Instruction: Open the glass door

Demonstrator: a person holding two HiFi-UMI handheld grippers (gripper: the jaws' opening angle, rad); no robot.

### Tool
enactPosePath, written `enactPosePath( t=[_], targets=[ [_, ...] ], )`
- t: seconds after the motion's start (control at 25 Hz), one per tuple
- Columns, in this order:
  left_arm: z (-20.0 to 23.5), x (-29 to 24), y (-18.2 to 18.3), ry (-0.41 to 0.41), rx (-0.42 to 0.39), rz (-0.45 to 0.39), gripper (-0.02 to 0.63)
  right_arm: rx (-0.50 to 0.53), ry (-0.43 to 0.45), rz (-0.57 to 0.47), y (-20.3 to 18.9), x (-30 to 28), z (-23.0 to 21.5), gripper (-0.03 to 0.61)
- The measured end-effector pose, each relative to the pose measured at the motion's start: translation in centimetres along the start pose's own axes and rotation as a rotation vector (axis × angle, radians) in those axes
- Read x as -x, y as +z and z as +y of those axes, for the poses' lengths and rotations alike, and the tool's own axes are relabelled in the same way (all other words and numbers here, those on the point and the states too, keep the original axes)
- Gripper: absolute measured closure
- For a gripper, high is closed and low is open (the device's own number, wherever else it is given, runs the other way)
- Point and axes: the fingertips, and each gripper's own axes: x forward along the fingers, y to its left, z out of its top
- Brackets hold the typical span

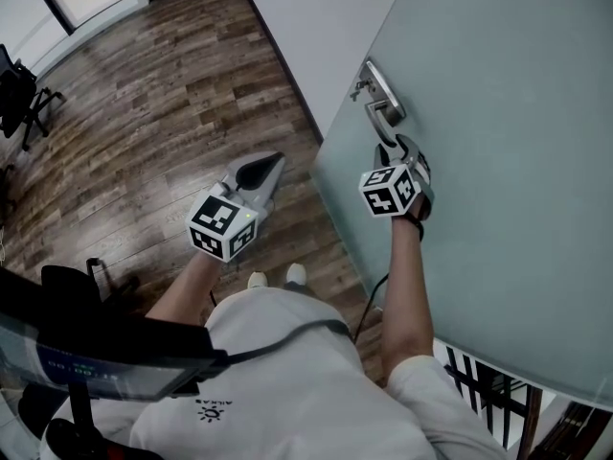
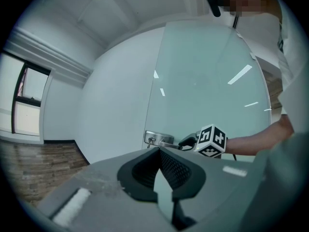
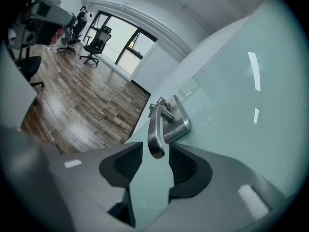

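The frosted glass door (image 1: pixel 498 113) stands ajar, its free edge toward me. Its steel lever handle (image 1: pixel 383 99) sits on a plate near that edge. My right gripper (image 1: pixel 393 147) is just below the handle, jaws open. In the right gripper view the lever's end (image 3: pixel 155 129) hangs down between the two pads, with a gap on each side of it. My left gripper (image 1: pixel 273 166) floats to the left of the door edge, shut and holding nothing. The left gripper view shows the handle plate (image 2: pixel 159 138) and the right gripper's marker cube (image 2: pixel 212 140) beyond its tips.
A white wall (image 1: pixel 316 27) meets the door at its edge. Dark wood flooring (image 1: pixel 163 94) spreads to the left. A black office chair (image 1: pixel 19 94) stands at the far left, and more chairs (image 3: pixel 94 45) by a distant window. My shoes (image 1: pixel 276 278) are near the door's foot.
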Motion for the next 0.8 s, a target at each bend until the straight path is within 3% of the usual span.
enactPosePath(
  t=[0.16, 0.24, 0.4, 0.56, 0.8],
  targets=[
    [-1.4, 1.5, 1.1, -0.003, -0.003, -0.024, 0.611, -0.102, -0.002, -0.12, 1.1, 5.3, 0.0, 0.429],
    [-2.3, 2.7, 2.0, -0.006, -0.006, -0.04, 0.611, -0.204, 0.085, -0.233, 2.8, 8.6, 1.5, 0.491],
    [-3.2, 3.7, 2.6, -0.007, -0.006, -0.053, 0.611, -0.449, 0.287, -0.432, 5.4, 13.3, 5.0, 0.557],
    [-3.8, 4.2, 3.7, -0.004, -0.007, -0.076, 0.611, -0.658, 0.383, -0.568, 7.0, 17.3, 6.3, 0.569],
    [-4.7, 4.9, 5.0, -0.007, -0.015, -0.102, 0.611, -0.676, 0.378, -0.603, 7.2, 19.5, 6.3, 0.571]
  ],
)
